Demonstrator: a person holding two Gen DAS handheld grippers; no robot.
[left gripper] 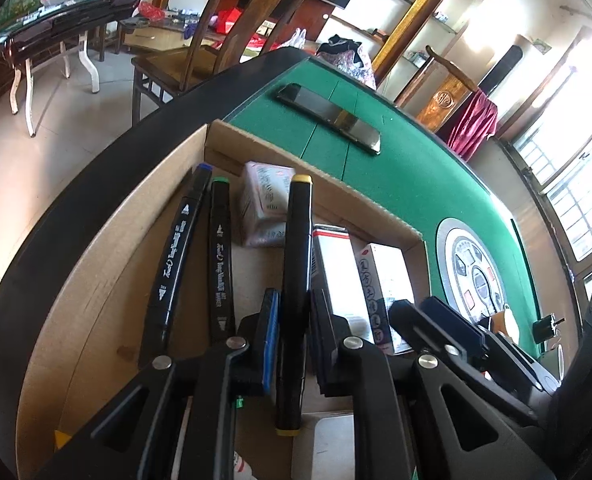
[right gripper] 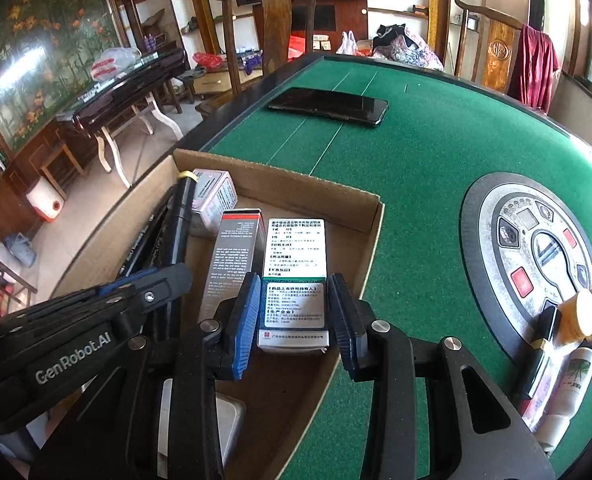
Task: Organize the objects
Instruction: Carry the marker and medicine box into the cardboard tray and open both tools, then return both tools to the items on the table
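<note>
Wooden chairs point(right gripper: 270, 20), pale tiled floor point(left gripper: 48, 128), bright windows point(left gripper: 575, 184), floral mural point(right gripper: 36, 52)

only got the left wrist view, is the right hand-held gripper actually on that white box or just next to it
Observer: It is on it. In the right wrist view the right hand-held gripper has a pad against each side of the white medicine box, which stands inside the cardboard box.
Operator: ok, whats still out on the table by the round panel, i can barely see there
Observer: A cream jar, a black tube and a white bottle sit together on the near edge of the round panel, outside the cardboard box.
</note>
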